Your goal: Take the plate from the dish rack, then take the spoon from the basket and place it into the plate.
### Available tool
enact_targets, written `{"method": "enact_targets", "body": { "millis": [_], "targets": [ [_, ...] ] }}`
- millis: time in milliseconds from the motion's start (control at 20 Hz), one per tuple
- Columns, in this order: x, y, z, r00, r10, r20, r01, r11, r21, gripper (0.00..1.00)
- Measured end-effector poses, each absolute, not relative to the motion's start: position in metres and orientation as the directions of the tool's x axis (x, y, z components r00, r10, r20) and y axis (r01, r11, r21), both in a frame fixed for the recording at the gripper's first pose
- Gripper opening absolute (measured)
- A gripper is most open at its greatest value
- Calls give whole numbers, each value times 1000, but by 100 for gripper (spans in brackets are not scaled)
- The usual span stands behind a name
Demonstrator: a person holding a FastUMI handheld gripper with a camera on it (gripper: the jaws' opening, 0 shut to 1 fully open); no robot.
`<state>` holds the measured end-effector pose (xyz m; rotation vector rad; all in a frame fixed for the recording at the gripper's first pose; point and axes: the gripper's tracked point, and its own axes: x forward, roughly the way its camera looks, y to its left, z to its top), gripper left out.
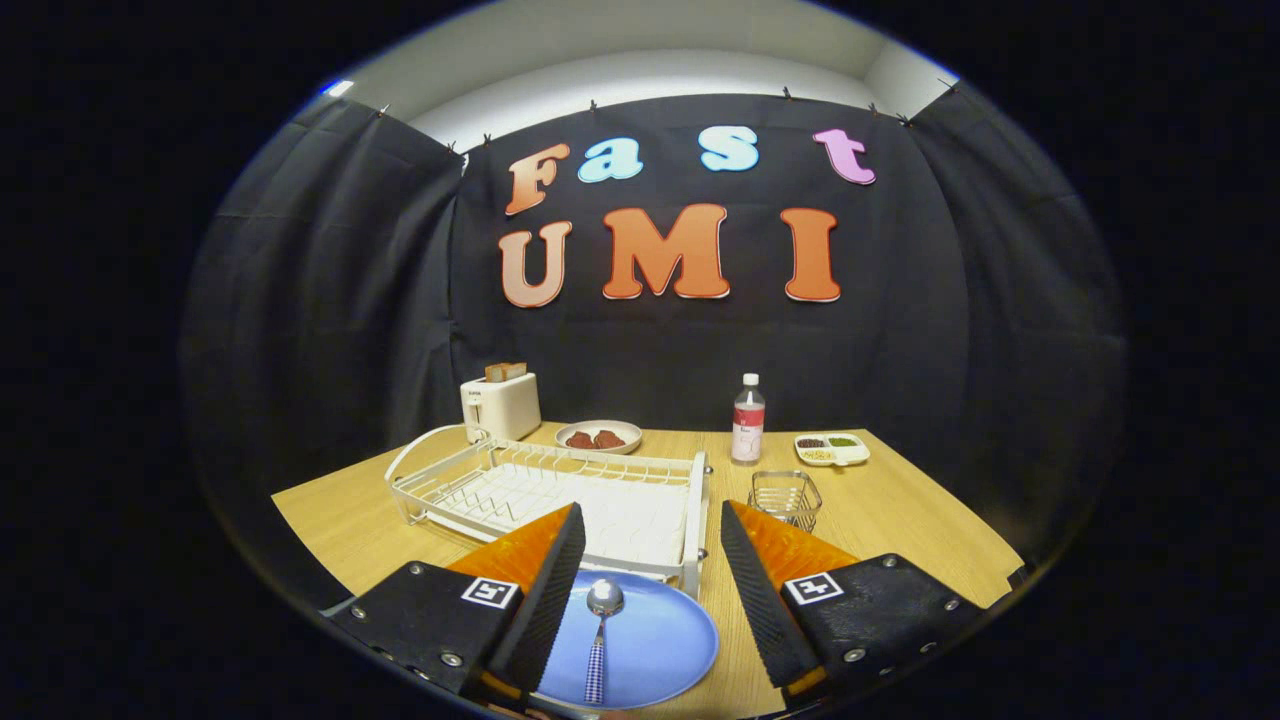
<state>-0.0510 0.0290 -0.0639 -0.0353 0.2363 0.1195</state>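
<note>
In the gripper view, the gripper has its two fingers spread wide apart, holding nothing. Each finger is black and ribbed on the inner face, with an orange wedge behind it and a small square marker on the black block.

Between the fingers, low down on the wooden table, lies a round blue plate. Its left part is hidden behind the left finger. On the plate rests a spoon: its shiny metal bowl points away toward the dish rack, and its handle, patterned in blue and white, runs back toward the camera.

Just beyond the plate and the fingertips stands a white wire dish rack on a white tray. To the right of the rack, just ahead of the right finger, sits a small wire basket.

Farther back along the table stand a white toaster with bread in it, a pale bowl with dark red pieces, a clear bottle with a white cap, and a white divided dish.
</note>
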Motion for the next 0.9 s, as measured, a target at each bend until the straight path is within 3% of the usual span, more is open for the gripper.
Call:
{"method": "enact_targets", "body": {
  "millis": [550,900],
  "targets": [
    [-45,29,-20,994,83,-75,-85,996,-17,92],
    [-47,24,-13,998,47,-38,-49,998,-37,92]
  ]
}}
